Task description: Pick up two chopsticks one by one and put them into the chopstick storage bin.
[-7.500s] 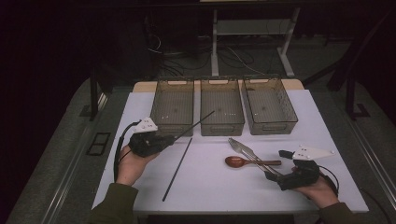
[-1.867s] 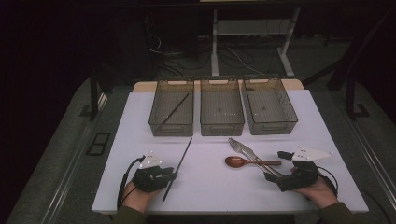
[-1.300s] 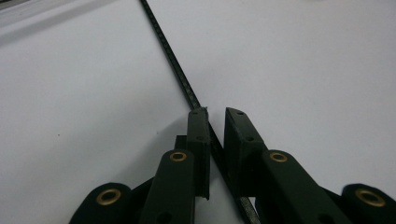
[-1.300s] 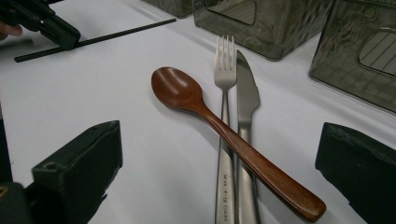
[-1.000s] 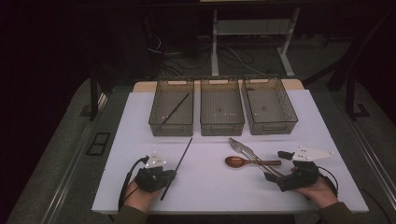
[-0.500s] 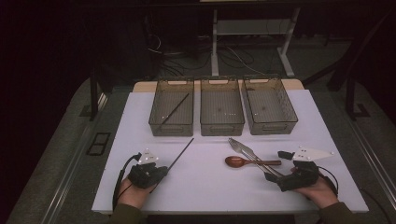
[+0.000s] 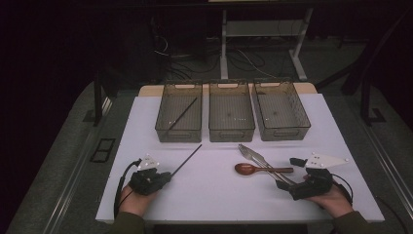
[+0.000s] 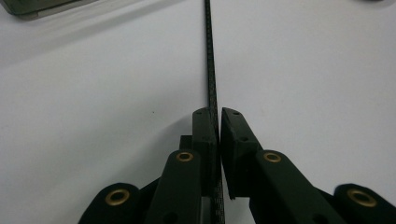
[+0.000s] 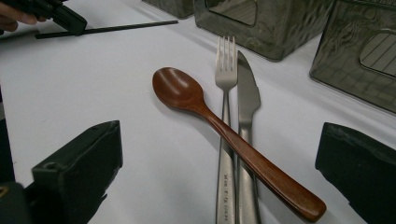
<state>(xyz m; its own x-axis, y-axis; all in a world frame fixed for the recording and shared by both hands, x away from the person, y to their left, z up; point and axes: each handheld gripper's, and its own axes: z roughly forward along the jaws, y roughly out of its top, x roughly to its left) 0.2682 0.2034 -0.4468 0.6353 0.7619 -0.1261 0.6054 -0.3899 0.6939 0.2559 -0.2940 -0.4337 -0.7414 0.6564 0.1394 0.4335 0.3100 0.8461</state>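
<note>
Now the left gripper (image 7: 155, 179) has its jaws pinched on the near end of a thin black chopstick (image 7: 186, 160) that slants across the white tabletop (image 7: 214, 195) toward the left smoke-grey plastic bin (image 7: 179, 130), where a matching stick (image 7: 181, 116) already lies. To do this well, lift it level, steer the far tip over the bin's rim, then release low. The right gripper (image 7: 287, 185) rests wide-jawed by the brown wooden spoon (image 7: 262, 170), steel fork (image 9: 226, 116) and steel knife (image 9: 247, 112).
</note>
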